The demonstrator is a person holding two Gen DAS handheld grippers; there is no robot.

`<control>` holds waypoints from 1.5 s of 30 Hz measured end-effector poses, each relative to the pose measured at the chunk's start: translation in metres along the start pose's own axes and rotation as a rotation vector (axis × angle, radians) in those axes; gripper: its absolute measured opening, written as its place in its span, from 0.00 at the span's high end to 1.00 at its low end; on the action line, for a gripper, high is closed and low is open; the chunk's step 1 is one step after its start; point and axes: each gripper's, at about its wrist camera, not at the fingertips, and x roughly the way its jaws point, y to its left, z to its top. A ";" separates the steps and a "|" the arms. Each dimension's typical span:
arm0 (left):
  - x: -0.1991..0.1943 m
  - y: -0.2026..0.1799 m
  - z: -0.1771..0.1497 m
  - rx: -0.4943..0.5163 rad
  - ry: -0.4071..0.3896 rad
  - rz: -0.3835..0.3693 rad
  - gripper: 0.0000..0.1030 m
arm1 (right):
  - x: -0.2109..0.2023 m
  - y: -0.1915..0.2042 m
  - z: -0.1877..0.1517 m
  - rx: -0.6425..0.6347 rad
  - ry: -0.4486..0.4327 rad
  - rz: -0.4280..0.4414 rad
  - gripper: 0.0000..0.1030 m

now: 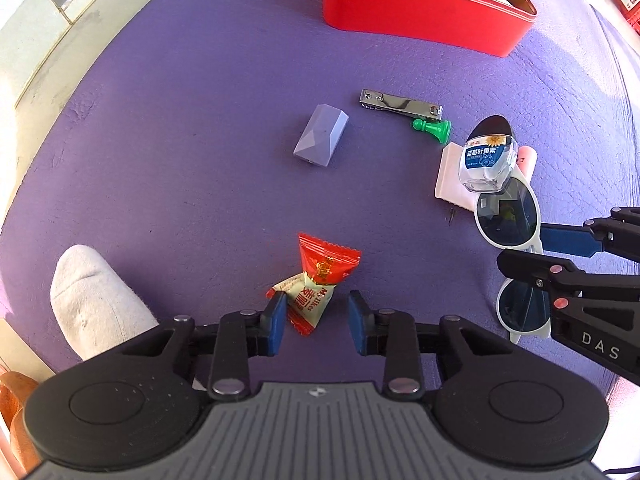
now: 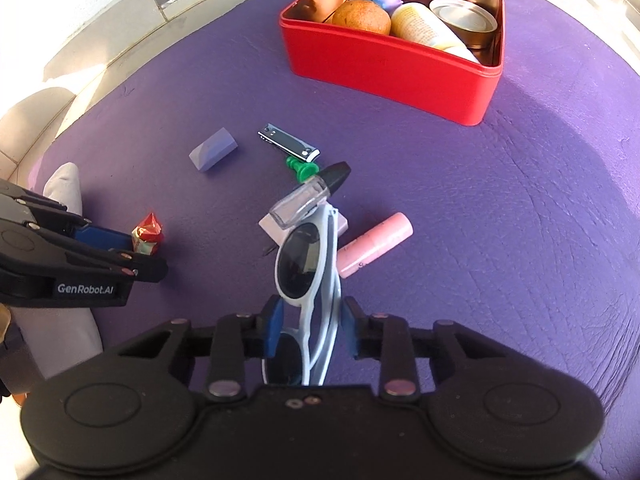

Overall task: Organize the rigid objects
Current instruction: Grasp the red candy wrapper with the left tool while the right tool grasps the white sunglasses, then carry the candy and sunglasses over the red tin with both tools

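The right gripper (image 2: pixel 310 328) straddles the folded white sunglasses (image 2: pixel 306 264) on the purple mat (image 2: pixel 480 208), jaws apart and seemingly not yet pinching, while the left gripper (image 1: pixel 318 320) gapes around a light, crinkly candy (image 1: pixel 316 284); the glasses look stiff, light and slippery, best gripped across the frame.

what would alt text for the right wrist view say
The right gripper straddles white sunglasses on a purple mat, jaws not visibly closed. Beyond lie a pink tube, nail clipper and red tin; the left gripper nears a candy.
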 end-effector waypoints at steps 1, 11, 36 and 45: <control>0.000 0.000 0.000 0.000 -0.005 0.001 0.74 | 0.000 0.001 0.000 -0.011 -0.003 -0.006 0.72; -0.005 -0.006 0.005 0.015 -0.038 0.011 0.85 | -0.010 -0.001 -0.007 0.018 -0.029 0.017 0.76; -0.077 -0.030 0.026 -0.029 -0.177 -0.071 0.85 | -0.098 -0.030 -0.006 0.152 -0.218 0.050 0.77; -0.123 -0.044 0.051 -0.052 -0.265 -0.122 0.85 | -0.138 -0.050 0.022 0.138 -0.293 0.010 0.77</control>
